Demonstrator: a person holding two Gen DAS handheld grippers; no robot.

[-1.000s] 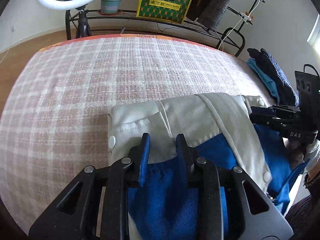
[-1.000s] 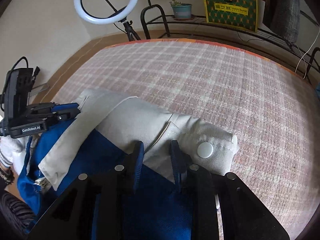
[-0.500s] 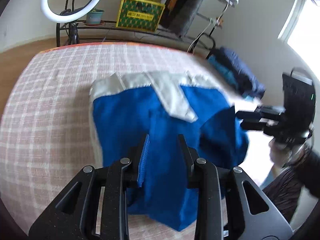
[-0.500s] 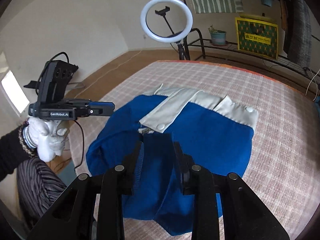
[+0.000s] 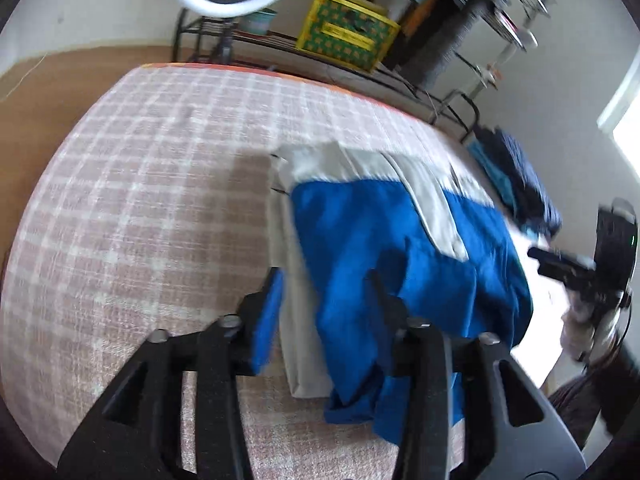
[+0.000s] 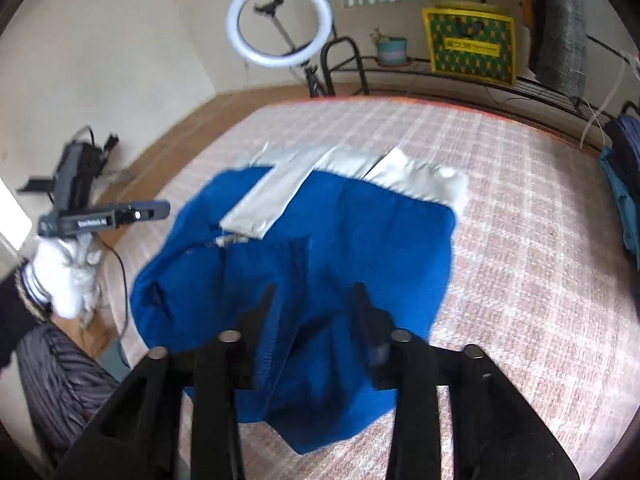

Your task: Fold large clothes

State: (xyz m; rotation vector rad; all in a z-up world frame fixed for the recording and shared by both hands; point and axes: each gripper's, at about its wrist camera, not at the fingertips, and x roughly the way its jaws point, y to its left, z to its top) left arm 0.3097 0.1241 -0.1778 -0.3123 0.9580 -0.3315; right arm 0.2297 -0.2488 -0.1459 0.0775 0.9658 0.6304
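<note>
A large blue garment with grey-white trim [image 5: 380,240] lies on the pink plaid bed cover [image 5: 140,200], folded into a rough block; it also shows in the right wrist view [image 6: 340,240]. My left gripper [image 5: 326,284] is open above its near left edge, with nothing between the fingers. My right gripper [image 6: 314,300] is open above the near blue edge, also empty. The left gripper shows at the far left in the right wrist view [image 6: 108,218], and the right gripper at the far right in the left wrist view [image 5: 560,264].
A pile of dark blue and teal clothes [image 5: 516,176] lies at the bed's right edge. A ring light [image 6: 280,22], a metal rack with a yellow-green box [image 6: 472,46] and a potted plant [image 6: 392,48] stand beyond the bed's far edge.
Both grippers have opened and let go of the blue cloth, which has dropped onto the bed. Both have pulled back and up from the garment.
</note>
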